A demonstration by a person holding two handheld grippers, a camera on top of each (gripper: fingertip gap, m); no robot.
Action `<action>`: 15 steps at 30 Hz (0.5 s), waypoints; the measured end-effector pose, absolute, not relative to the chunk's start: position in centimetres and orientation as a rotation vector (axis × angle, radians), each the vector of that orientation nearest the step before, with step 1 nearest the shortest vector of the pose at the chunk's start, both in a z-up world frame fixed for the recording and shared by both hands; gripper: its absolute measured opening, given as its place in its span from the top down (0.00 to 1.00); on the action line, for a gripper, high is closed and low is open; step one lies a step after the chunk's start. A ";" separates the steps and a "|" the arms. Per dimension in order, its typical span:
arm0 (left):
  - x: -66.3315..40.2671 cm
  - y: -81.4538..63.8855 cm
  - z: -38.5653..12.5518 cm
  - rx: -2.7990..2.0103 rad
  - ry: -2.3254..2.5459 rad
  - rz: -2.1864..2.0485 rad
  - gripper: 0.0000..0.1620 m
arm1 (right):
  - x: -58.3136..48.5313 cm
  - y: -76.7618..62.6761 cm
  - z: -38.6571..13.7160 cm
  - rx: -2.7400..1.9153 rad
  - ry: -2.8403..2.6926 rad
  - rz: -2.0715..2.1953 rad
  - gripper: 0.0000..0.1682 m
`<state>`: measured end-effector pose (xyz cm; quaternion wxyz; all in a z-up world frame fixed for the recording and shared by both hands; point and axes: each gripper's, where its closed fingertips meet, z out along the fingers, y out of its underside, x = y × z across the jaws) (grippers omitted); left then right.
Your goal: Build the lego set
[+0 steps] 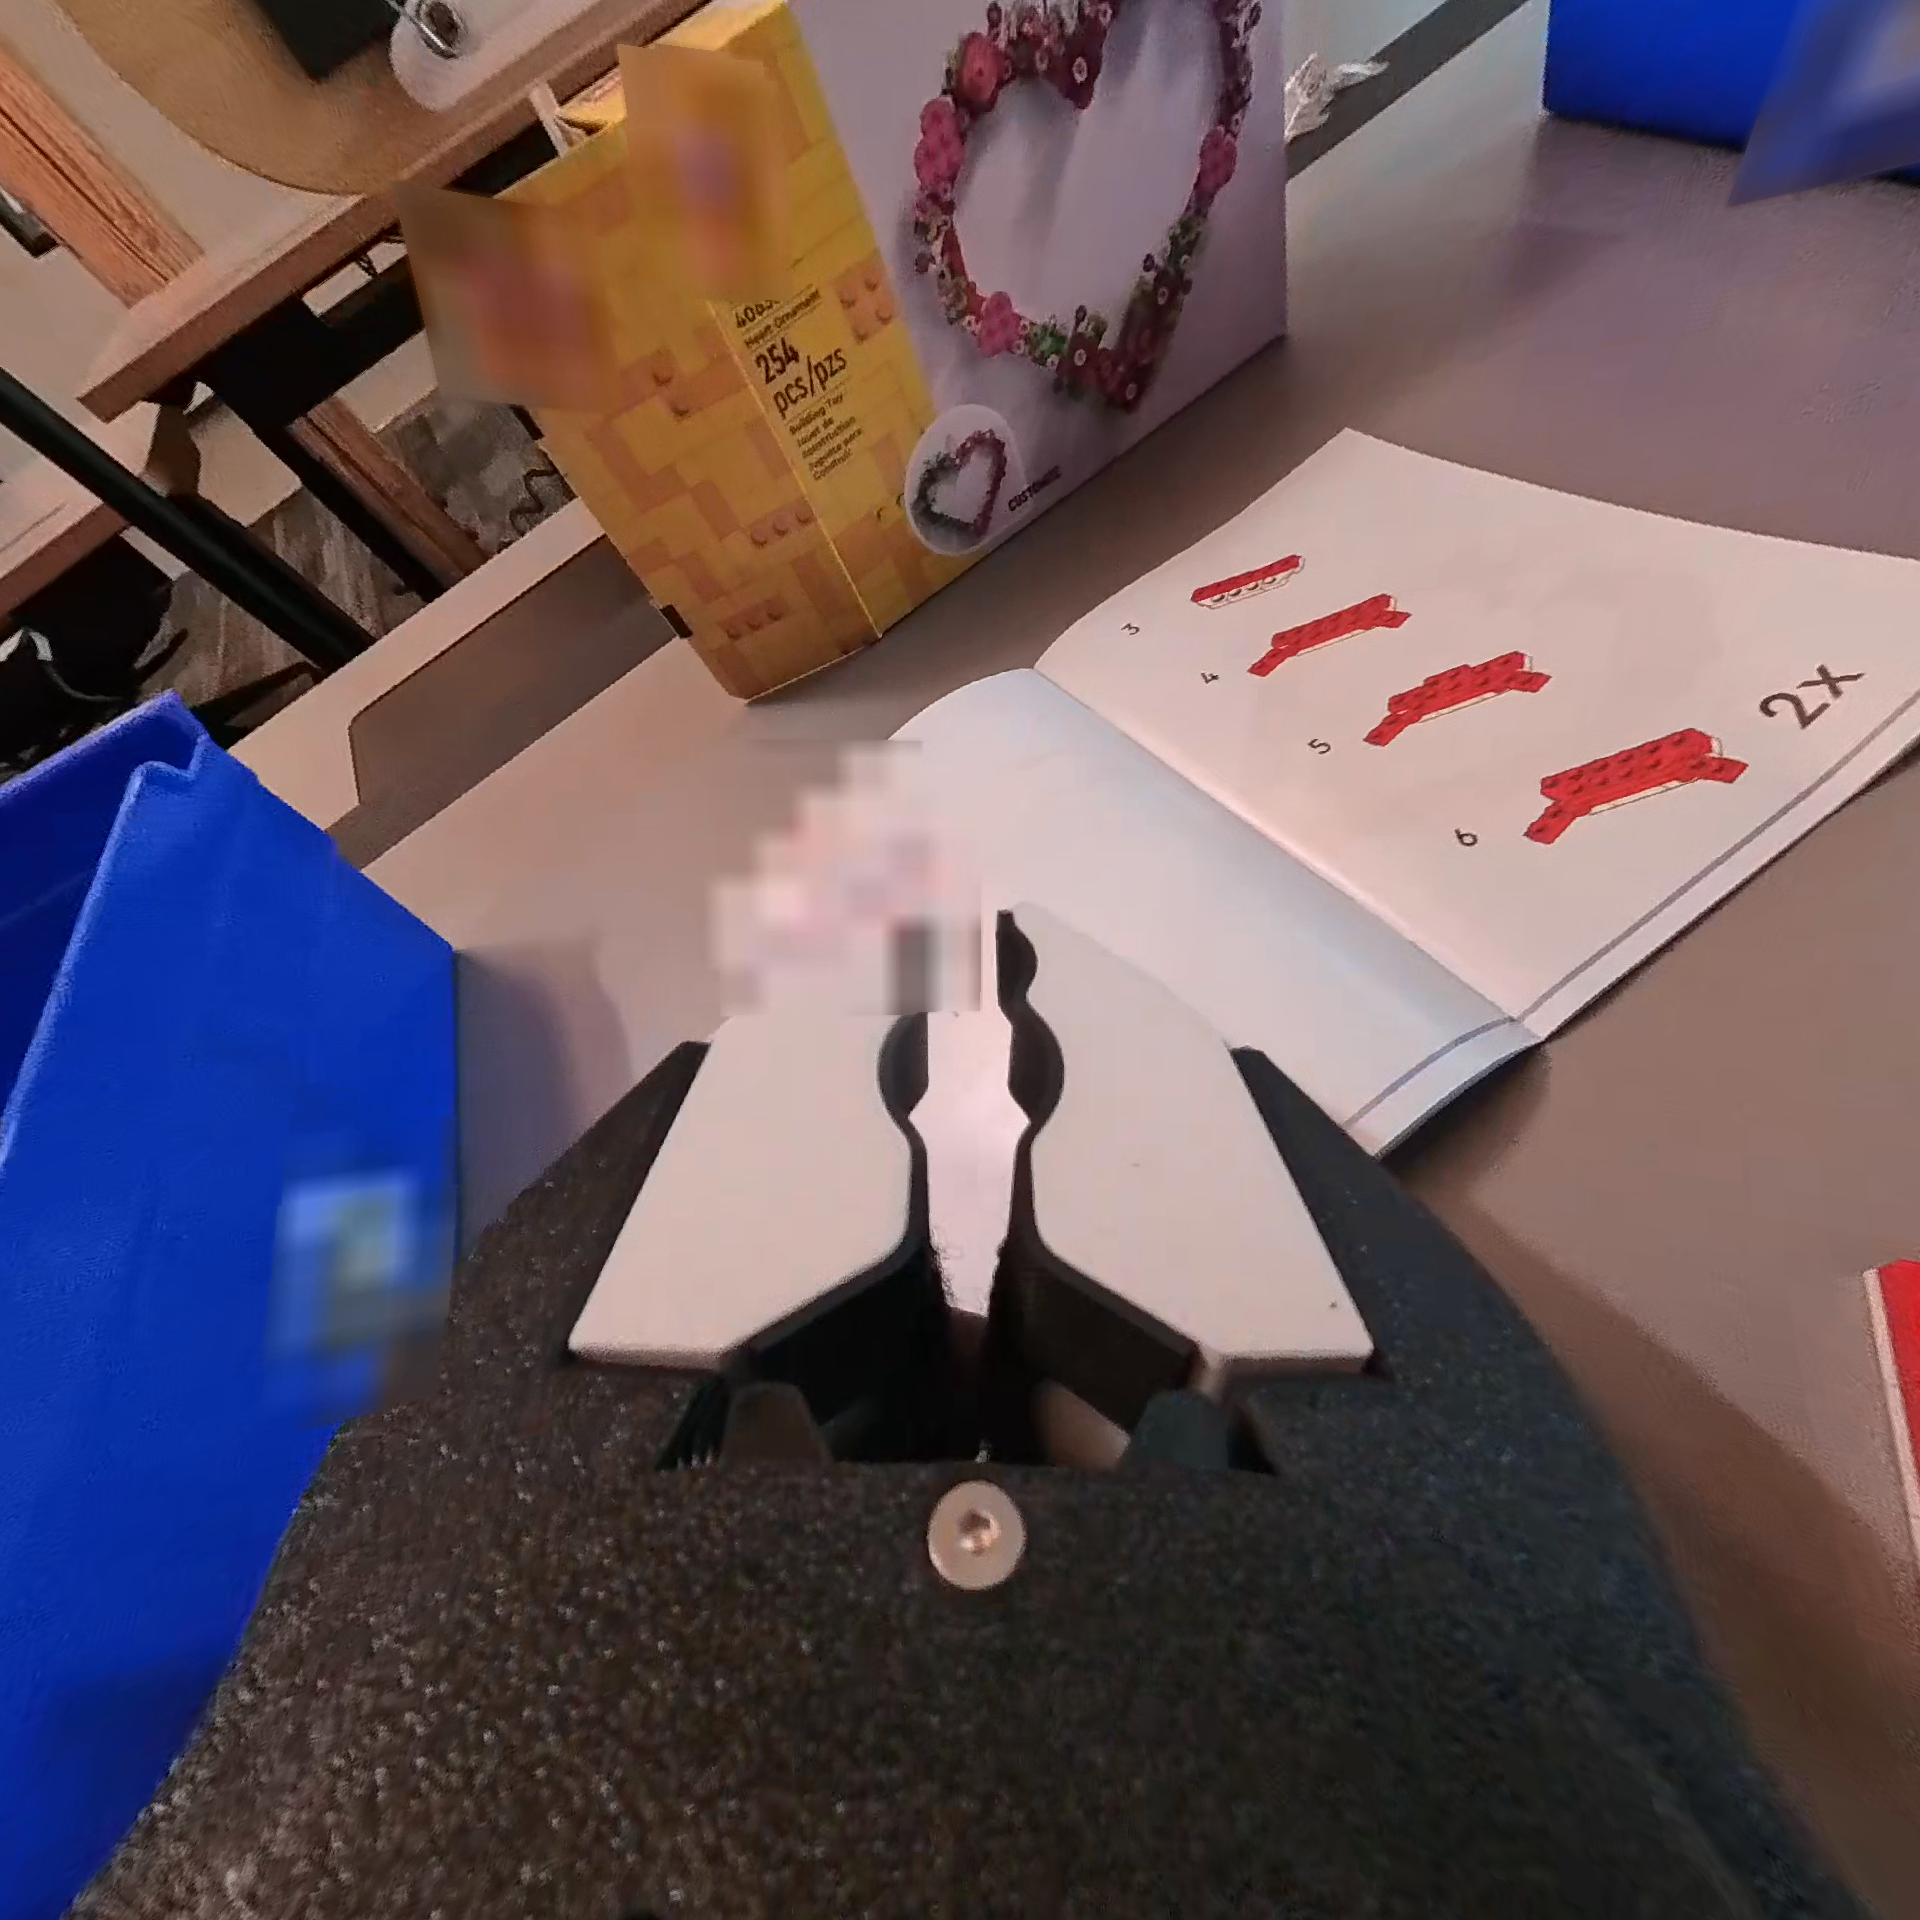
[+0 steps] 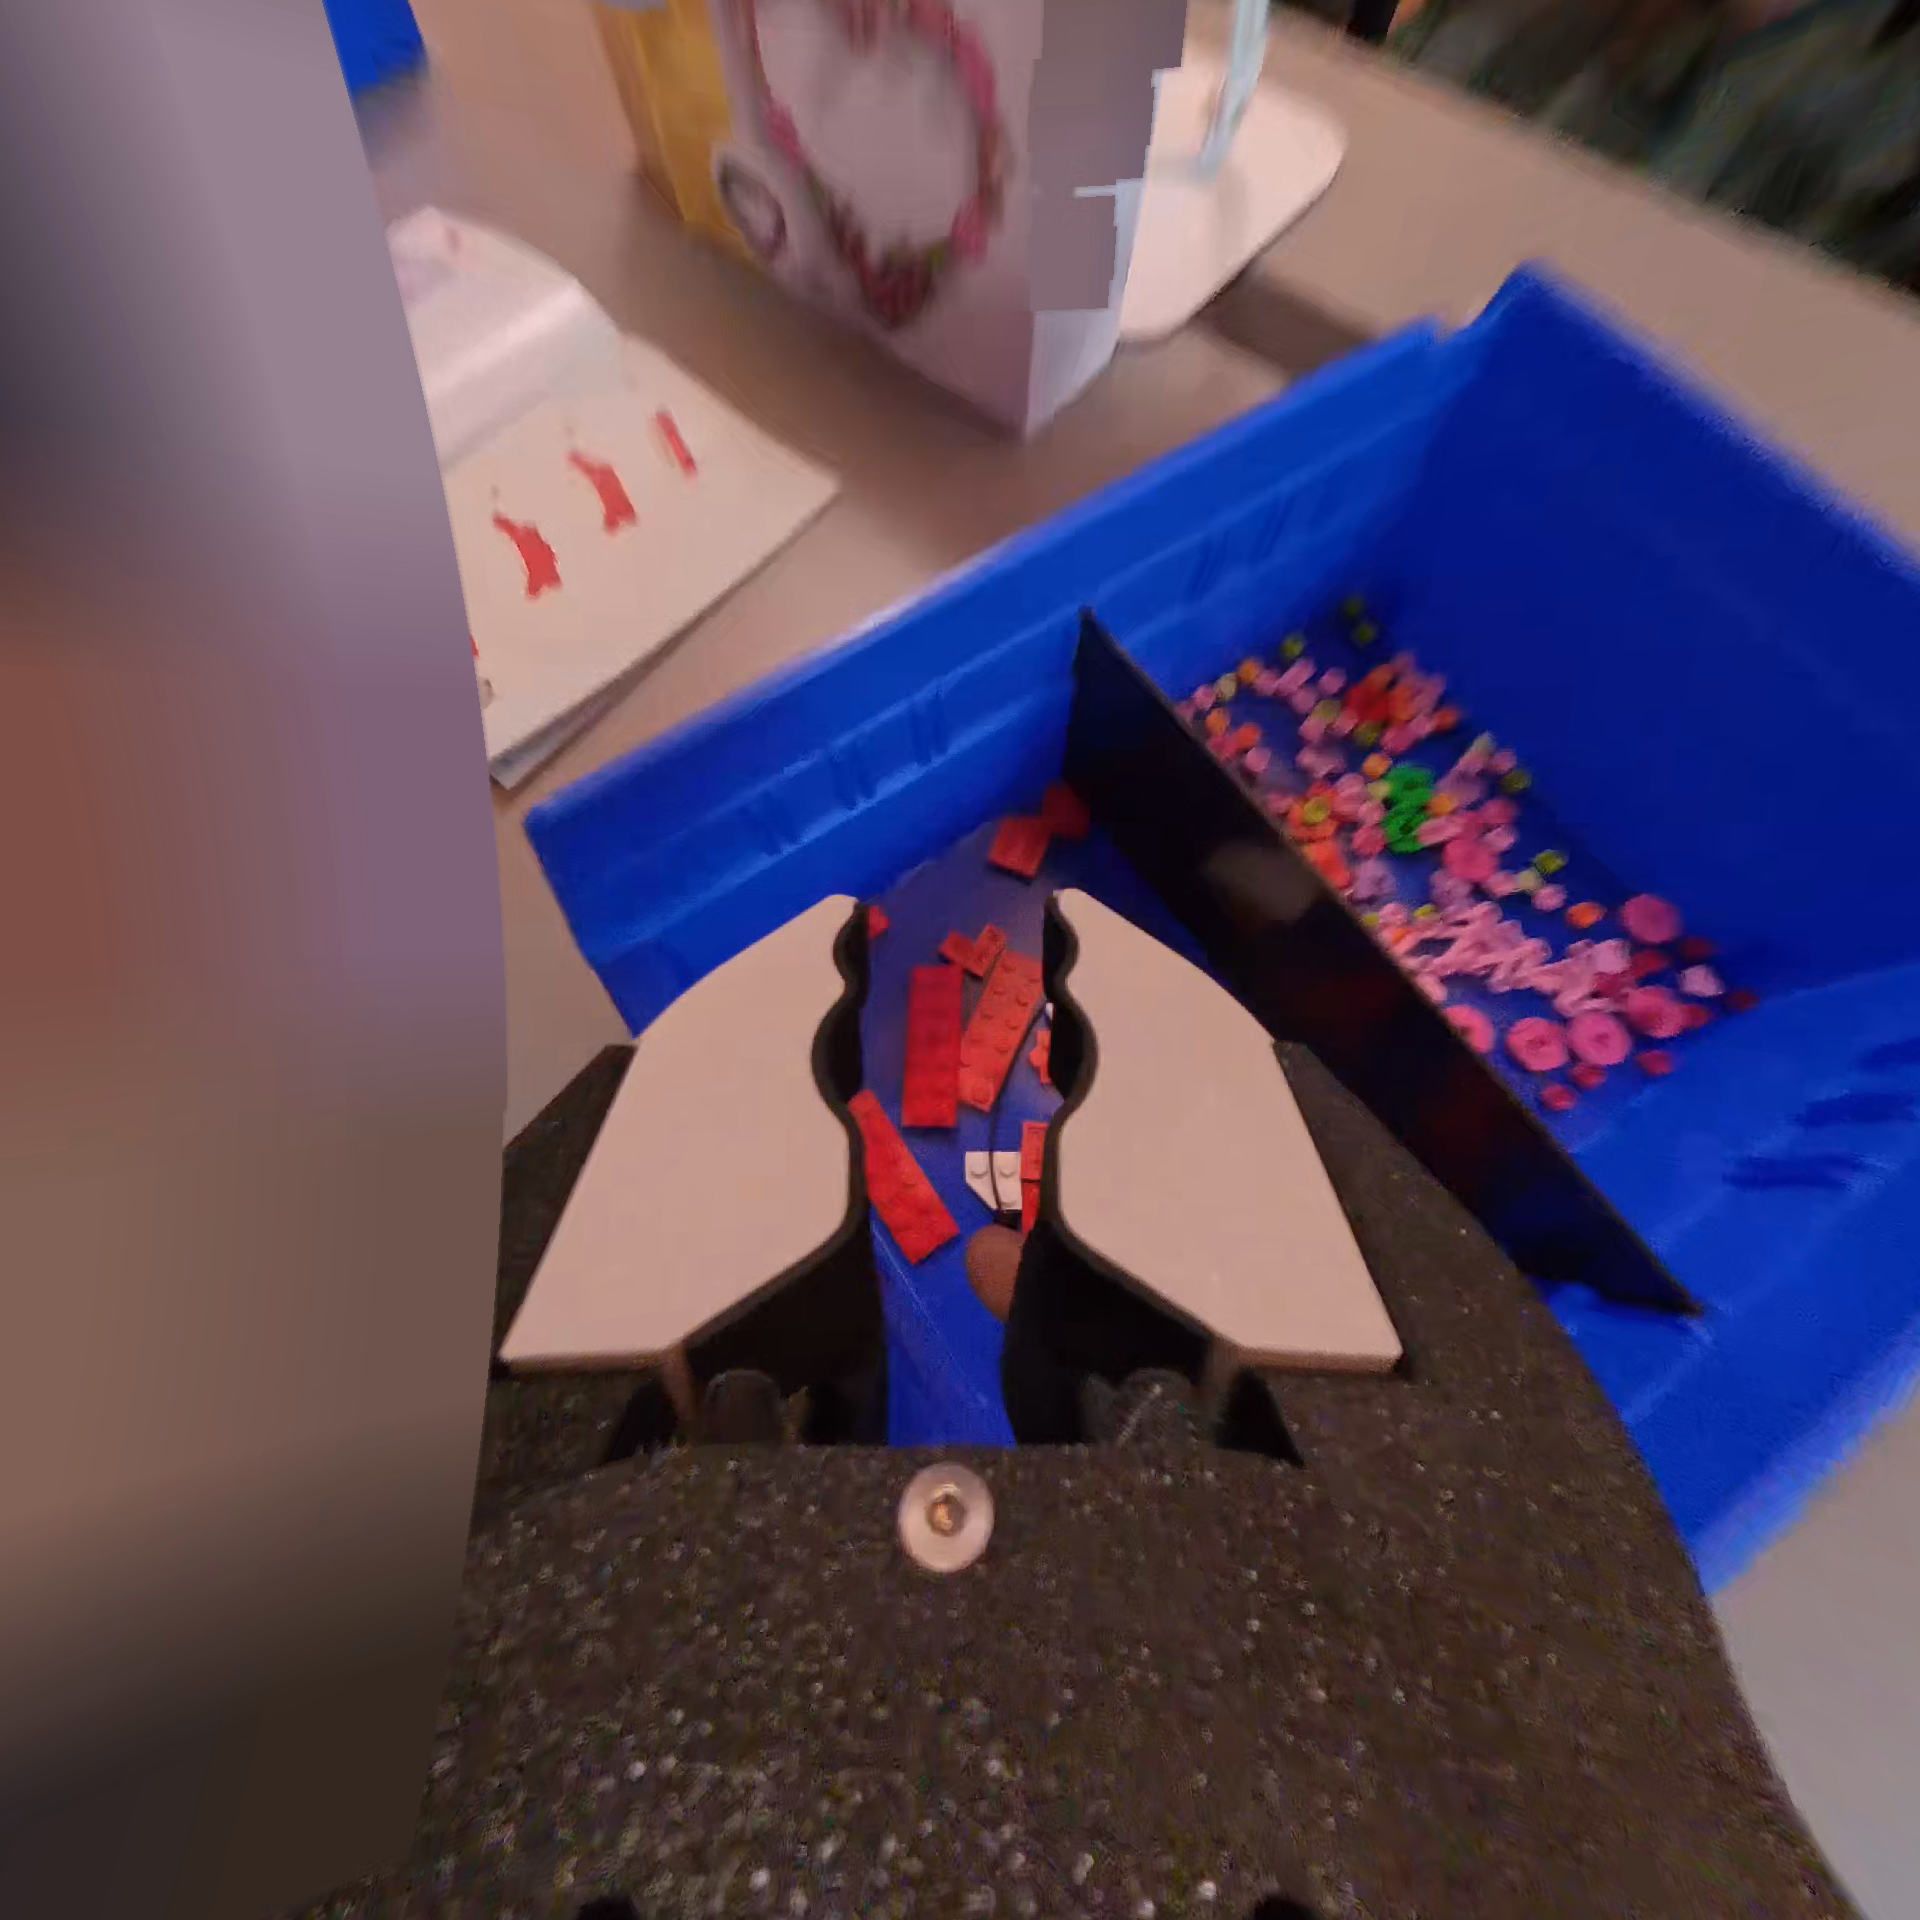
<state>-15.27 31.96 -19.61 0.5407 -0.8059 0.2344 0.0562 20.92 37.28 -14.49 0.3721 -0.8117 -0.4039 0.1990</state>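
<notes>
My right gripper (image 2: pixel 956 904) is open and empty. It hovers over the left compartment of a blue bin (image 2: pixel 1039 623), where several red plates (image 2: pixel 930 1044) and a small white piece (image 2: pixel 987 1169) lie loose. A black divider (image 2: pixel 1299 966) separates them from a heap of small pink, orange and green pieces (image 2: pixel 1455 831). My left gripper (image 1: pixel 961 966) is low over the table beside the open instruction booklet (image 1: pixel 1455 727), its jaws close together. A mosaic patch covers its left tip, so I cannot tell whether it holds anything.
The yellow set box (image 1: pixel 790 416) stands behind the booklet. A blue bin (image 1: pixel 208 1039) is close on my left gripper's left, another (image 1: pixel 1662 62) at the far right. A red flat thing (image 1: pixel 1896 1351) shows at the right edge. A white flat base (image 2: pixel 1226 177) lies behind the box. My hands' fingertips stand some 35 cm from each other. The small white piece (image 2: pixel 987 1169) is about 11 cm from my right fingertips and 40 cm from my left.
</notes>
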 end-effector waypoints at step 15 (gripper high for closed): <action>-16.8 30.9 -19.8 -1.881 0.537 0.129 0.94 | 17.1 41.7 -25.1 -2.431 -1.171 0.318 0.85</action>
